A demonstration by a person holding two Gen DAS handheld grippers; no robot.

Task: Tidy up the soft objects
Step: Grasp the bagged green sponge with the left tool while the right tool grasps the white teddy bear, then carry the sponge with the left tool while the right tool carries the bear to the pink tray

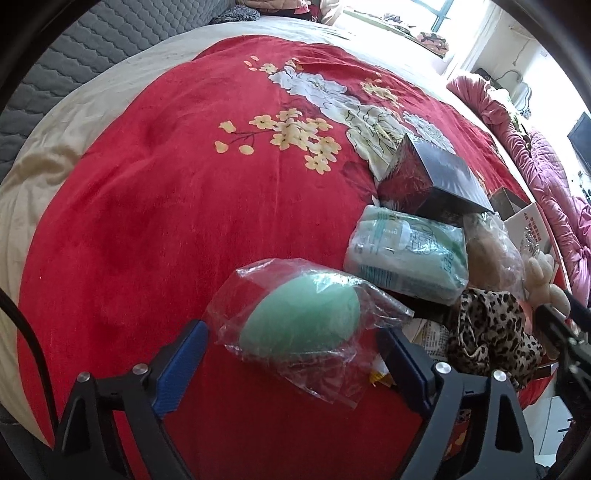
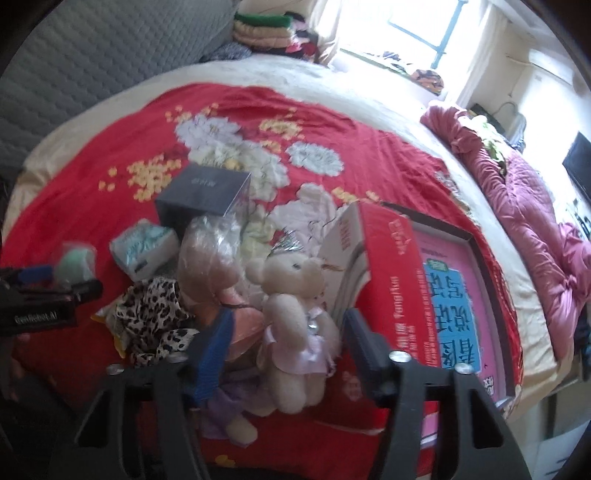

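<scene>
Daylit bedroom, strong fisheye warp, one sharp view and one smeared.

Daylight pours in from the window (image 2: 417, 33) at the top right of both views and blows out to plain white there, washing the wall beside it. The red blanket (image 1: 155, 206) is evenly lit, with soft shadows under the black box (image 1: 436, 177). The left wrist view is crisp; glare glints on the clear bag (image 1: 295, 295). The right wrist view is blurred throughout, the teddy bear (image 2: 295, 314) and the print on the red carton (image 2: 399, 266) soft. Both frames bend hard at the rim, with dark vignetted corners.
</scene>
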